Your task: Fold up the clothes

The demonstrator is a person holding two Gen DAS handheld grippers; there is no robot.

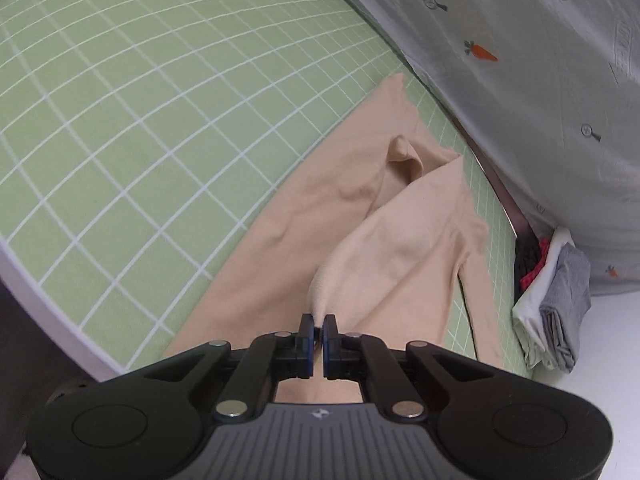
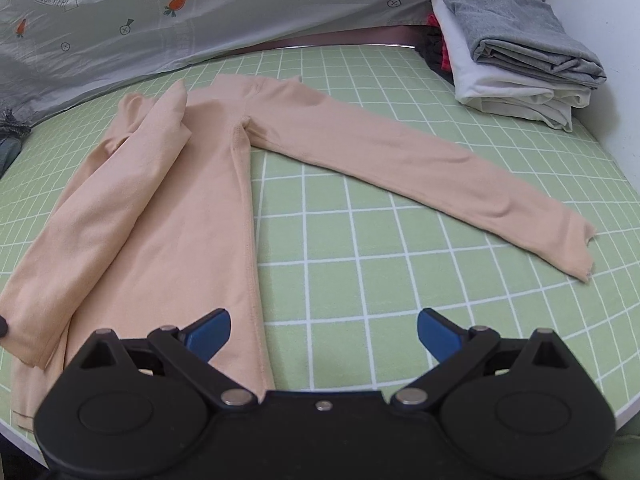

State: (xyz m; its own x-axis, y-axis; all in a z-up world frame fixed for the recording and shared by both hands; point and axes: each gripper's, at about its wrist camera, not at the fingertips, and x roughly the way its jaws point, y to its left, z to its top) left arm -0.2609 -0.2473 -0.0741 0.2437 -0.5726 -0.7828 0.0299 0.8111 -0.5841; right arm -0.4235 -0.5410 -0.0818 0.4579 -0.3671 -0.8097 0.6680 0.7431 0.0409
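Note:
A beige long-sleeved top (image 2: 192,208) lies flat on the green grid mat (image 2: 360,272). Its left sleeve (image 2: 120,184) is folded over the body, and my left gripper (image 1: 319,322) is shut on that sleeve's cuff (image 1: 320,300), holding it just above the fabric. The other sleeve (image 2: 420,168) stretches out to the right across the mat, its cuff (image 2: 580,256) lying free. My right gripper (image 2: 324,330) hovers open above the hem's right corner, with nothing between its blue pads (image 2: 436,330).
A stack of folded clothes (image 2: 516,60), grey on white, sits at the mat's back right corner, also seen as the stack (image 1: 556,308) in the left wrist view. A grey carrot-print sheet (image 2: 160,12) hangs along the back. The table edge (image 1: 48,304) runs at left.

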